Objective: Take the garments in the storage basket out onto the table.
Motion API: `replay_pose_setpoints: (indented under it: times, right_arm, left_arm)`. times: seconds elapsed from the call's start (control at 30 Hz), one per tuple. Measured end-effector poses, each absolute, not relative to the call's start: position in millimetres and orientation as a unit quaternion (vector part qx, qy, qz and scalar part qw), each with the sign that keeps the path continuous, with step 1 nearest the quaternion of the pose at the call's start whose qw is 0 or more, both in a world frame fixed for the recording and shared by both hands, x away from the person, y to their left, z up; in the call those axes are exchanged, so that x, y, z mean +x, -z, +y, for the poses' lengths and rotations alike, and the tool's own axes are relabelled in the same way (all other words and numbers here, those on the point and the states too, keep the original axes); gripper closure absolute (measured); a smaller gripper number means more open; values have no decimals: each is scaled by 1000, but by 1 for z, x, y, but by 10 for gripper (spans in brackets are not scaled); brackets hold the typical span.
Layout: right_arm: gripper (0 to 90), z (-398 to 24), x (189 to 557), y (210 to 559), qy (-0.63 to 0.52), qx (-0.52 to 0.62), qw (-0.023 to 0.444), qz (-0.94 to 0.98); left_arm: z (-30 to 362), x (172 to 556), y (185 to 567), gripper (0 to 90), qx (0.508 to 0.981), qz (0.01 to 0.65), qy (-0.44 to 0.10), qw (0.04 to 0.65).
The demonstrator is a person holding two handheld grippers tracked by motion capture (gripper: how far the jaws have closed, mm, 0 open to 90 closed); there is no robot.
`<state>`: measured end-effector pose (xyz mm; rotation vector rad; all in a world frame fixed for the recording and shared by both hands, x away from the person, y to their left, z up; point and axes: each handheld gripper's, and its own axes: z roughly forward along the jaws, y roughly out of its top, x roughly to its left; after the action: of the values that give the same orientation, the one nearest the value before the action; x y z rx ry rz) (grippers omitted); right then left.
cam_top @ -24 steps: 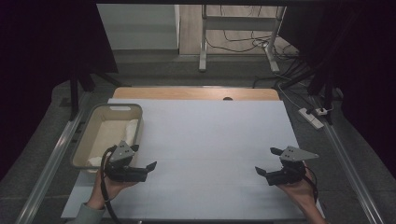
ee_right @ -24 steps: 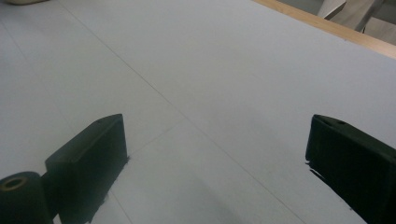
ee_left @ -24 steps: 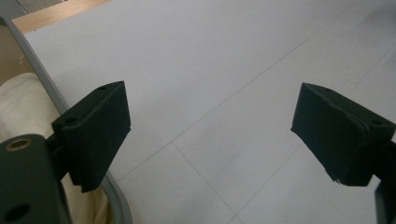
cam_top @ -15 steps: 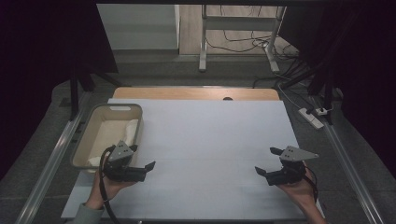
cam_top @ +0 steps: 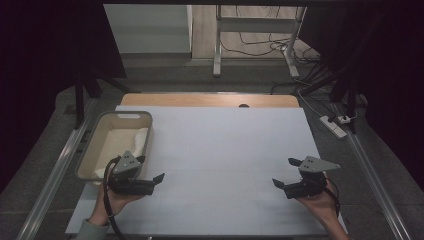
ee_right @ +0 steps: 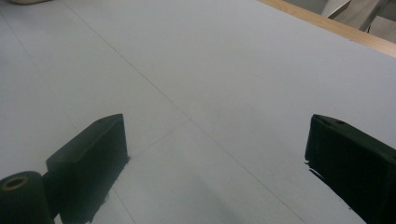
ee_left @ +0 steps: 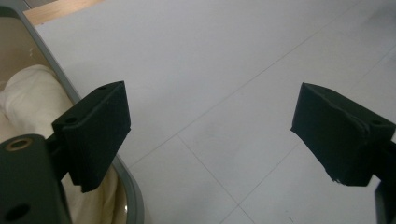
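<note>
My left gripper [cam_top: 150, 169] is held in a hand at the table's near left, right beside the near corner of a beige bin [cam_top: 120, 115]. Its jaws stand wide open with nothing between them. A cream cloth [cam_top: 135, 137] lies inside the bin. In the left gripper view the open gripper [ee_left: 215, 135] looks over bare white mat, with the bin's grey rim [ee_left: 56, 77] and the cloth [ee_left: 28, 93] at the left. My right gripper [cam_top: 286, 172] rests at the near right, also open and empty. The right gripper view shows that gripper [ee_right: 217, 158] over bare mat.
A white mat [cam_top: 225, 150] covers the table, and a wooden edge [cam_top: 210, 100] shows along the far side. A power strip [cam_top: 332, 125] and cables lie on the floor to the right. Metal rails run along both sides.
</note>
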<state>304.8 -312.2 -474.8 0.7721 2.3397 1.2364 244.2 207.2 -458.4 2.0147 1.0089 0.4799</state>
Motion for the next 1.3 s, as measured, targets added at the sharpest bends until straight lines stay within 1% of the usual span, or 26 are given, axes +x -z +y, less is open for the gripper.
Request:
replay_pose_setpoints:
  times: [0.4, 0.93, 1.17, 1.3]
  right_arm:
    - [54, -310, 305, 475, -439, 271, 188, 836]
    - [54, -308, 306, 476, -435, 271, 184, 839]
    - [57, -308, 307, 477, -432, 272, 183, 840]
    - [58, -307, 307, 477, -435, 271, 182, 839]
  left_arm:
    - [209, 245, 447, 116, 800, 401, -185, 407]
    - [216, 258, 437, 119, 800, 406, -183, 402]
    - [219, 263, 433, 120, 795, 408, -176, 413]
    - [224, 266, 430, 120, 793, 413, -179, 410]
